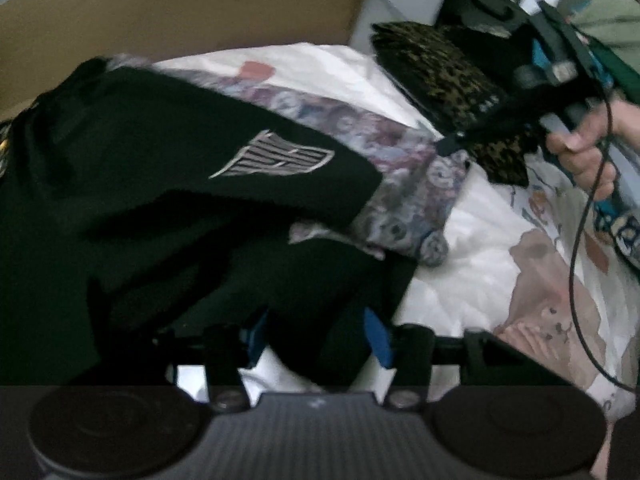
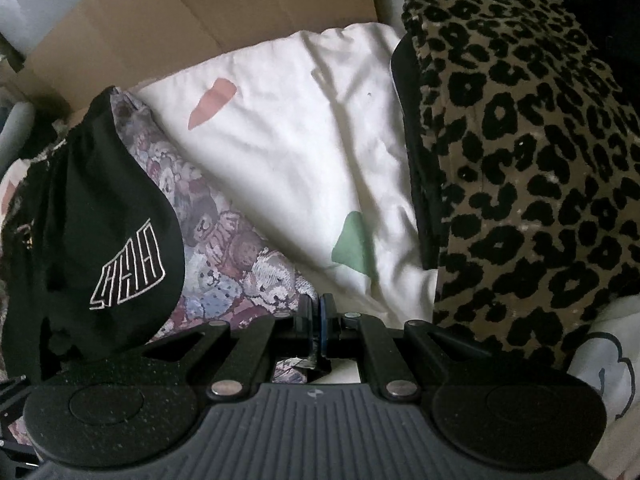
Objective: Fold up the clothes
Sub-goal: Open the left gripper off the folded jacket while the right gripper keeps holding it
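Observation:
A black garment with a white outlined logo [image 1: 272, 156] lies crumpled on a teddy-bear print cloth [image 1: 400, 200] on the bed. My left gripper [image 1: 316, 338] is open, its blue fingers [image 1: 378, 336] apart, and a fold of the black garment sits loosely between them. In the right wrist view the same black garment [image 2: 128, 272] lies at the left on the teddy-bear cloth [image 2: 224, 248]. My right gripper [image 2: 318, 316] is shut just above that cloth's edge; whether it pinches the fabric I cannot tell. In the left wrist view a hand [image 1: 580, 152] holds the right gripper [image 1: 448, 146] at the cloth's far edge.
A white sheet with coloured shapes [image 2: 300, 140] covers the bed. A leopard-print garment [image 2: 520, 160] lies on the right, also seen as the leopard-print garment [image 1: 440, 72] at the back. Brown cardboard [image 2: 200, 8] stands behind. A black cable [image 1: 576, 240] hangs from the right gripper.

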`<state>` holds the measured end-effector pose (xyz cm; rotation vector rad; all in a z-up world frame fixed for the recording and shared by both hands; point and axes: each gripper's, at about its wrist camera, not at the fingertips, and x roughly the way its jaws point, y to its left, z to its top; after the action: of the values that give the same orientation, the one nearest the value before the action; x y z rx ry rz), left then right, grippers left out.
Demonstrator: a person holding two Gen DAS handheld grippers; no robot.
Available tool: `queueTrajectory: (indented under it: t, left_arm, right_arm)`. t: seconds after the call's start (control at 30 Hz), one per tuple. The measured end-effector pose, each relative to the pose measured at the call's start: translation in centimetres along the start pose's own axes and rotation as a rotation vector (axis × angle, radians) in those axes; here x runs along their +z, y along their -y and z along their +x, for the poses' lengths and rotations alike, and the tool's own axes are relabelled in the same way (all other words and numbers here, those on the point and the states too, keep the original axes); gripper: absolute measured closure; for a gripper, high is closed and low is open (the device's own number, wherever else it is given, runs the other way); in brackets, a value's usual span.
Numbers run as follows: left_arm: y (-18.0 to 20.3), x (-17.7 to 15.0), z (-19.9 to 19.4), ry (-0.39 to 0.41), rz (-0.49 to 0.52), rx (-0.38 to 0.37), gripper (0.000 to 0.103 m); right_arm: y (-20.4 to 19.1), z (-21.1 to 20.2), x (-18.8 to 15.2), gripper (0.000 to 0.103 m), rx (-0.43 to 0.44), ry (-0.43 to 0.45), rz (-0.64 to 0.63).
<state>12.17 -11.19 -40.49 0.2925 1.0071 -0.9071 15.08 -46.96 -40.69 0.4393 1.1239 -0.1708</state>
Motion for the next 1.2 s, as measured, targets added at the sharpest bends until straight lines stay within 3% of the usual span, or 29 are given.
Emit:
queueTrajectory:
  t: [0.23,0.6,0.7,0.87,0.97,1.03,1.07,1.2]
  left_arm:
    - [1.2,1.5,1.5,0.007,0.105,0.037,0.047]
    - [2.4,3.0,-1.4,0.033,0.16,0.116,0.047]
    - [2.8,3.5,-0.1,0.015,0.174,0.095,0.042]
    - [3.7,3.3,2.5,-0.026,0.23,0.068,0.044]
    - [3.4,2.8,3.4,-0.056,0.236,0.08,0.059]
    - [2.9,2.7,3.4,-0.069,0.214,0.077,0.084]
    - [2.8,2.6,3.1,-0.068,0.212,0.076,0.091]
    - [2.0,2.1,0.9,-0.047,0.171,0.081,0.098]
  right_arm:
    - [0.1,0.4,0.1,0.102,-0.003,-0.004,-0.01]
    - [0.5,0.5,-0.2,0.102,0.017,-0.002,0.001]
    - [0.5,0.5,-0.2,0.102,0.018,-0.004,0.004]
    - [0.5,0.6,-0.2,0.102,0.021,-0.005,0.005]
    - [0.5,0.7,-0.2,0.102,0.019,-0.007,-0.006]
    - [0.5,0.8,-0.2,0.102,0.02,-0.008,-0.007]
    - [0.5,0.8,-0.2,0.102,0.02,-0.008,-0.007]
    - [0.6,0.9,-0.1,0.102,0.02,-0.007,-0.012]
